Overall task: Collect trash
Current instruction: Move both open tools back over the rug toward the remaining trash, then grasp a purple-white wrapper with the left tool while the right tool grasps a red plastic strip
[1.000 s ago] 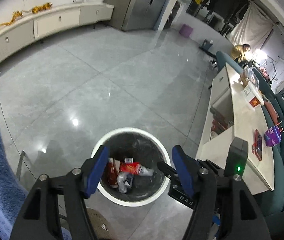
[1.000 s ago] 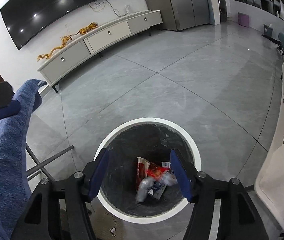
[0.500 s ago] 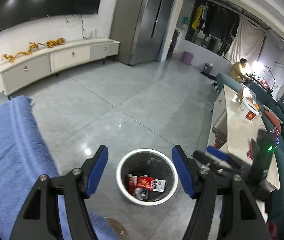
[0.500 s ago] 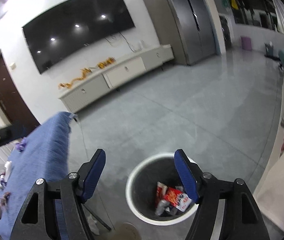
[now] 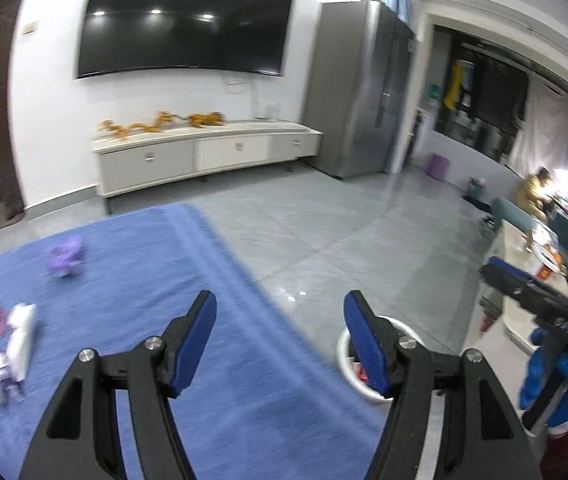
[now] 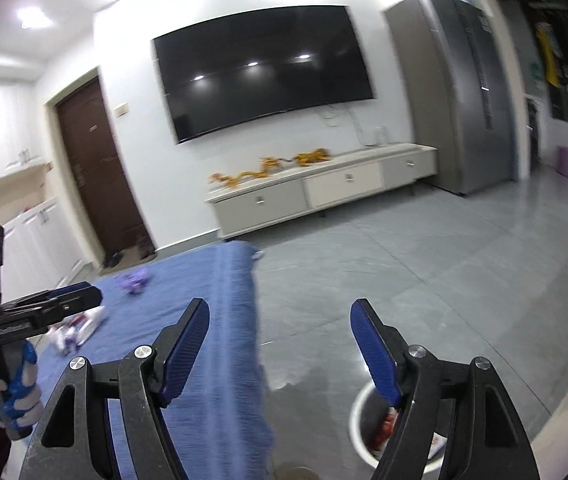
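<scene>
Both tongs hang empty, jaws spread wide. The left gripper (image 5: 280, 334) is nearer the trash: white wrappers (image 5: 20, 336) lie on the blue cloth (image 5: 164, 264), left of its fingers, long axis pointing away. The right gripper (image 6: 280, 338) has the white bin (image 6: 358, 420) low and right.

We are in the living room of a home. A large dark television (image 6: 264, 70) hangs on the white wall above a long low cabinet (image 6: 324, 196) with pale drawers, and golden dragon ornaments (image 6: 268, 168) lie along its top. A tall steel refrigerator (image 6: 464, 92) stands at the cabinet's end, and a brown door (image 6: 96, 172) with shoes at its foot is on the other side. Glossy grey tile covers the floor (image 6: 424, 272), and clothes hang in the dim room beyond.
</scene>
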The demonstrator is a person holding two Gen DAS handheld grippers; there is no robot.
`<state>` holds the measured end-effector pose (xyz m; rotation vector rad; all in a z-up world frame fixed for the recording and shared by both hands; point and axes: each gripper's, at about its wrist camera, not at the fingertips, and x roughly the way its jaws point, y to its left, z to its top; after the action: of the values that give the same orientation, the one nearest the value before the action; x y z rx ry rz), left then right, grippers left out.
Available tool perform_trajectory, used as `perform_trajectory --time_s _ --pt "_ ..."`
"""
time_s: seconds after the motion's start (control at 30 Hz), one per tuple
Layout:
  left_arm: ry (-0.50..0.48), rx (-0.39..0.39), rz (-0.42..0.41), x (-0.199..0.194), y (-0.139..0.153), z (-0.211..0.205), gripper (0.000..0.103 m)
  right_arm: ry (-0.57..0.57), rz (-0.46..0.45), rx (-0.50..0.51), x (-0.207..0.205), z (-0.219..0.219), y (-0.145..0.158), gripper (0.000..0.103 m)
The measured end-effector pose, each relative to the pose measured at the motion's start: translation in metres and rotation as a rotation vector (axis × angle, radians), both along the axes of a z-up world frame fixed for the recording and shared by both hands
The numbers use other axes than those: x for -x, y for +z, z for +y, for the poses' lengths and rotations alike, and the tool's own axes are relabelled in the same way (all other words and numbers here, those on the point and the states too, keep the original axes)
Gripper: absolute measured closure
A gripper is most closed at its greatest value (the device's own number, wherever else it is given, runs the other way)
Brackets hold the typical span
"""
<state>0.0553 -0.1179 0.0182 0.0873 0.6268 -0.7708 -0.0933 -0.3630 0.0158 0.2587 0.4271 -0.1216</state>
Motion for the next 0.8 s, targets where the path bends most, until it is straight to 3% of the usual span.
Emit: perform_trajectory --time_s 0.2,0.4,0.6,0.8 --pt "0.130 0.000 0.021 -0.023 -0.019 0.086 0.039 0.143 0.024 0.033 -0.038 0.062 0.000 0.032" --pt "0.237 -0.050 0.045 -0.049 -0.054 0.165 0.039 0.292 0.095 0.054 -0.078 0.128 -0.015 0.032" --pt "0.304 -0.087 0.104 -0.074 -0.091 0.231 0.039 0.466 0.207 0.051 -0.118 0.197 -0.053 0.032" --pt "0.327 -0.073 0.141 -0.103 -0.109 0.257 0.045 0.655 0.331 0.038 -0.132 0.259 -0.099 0.032"
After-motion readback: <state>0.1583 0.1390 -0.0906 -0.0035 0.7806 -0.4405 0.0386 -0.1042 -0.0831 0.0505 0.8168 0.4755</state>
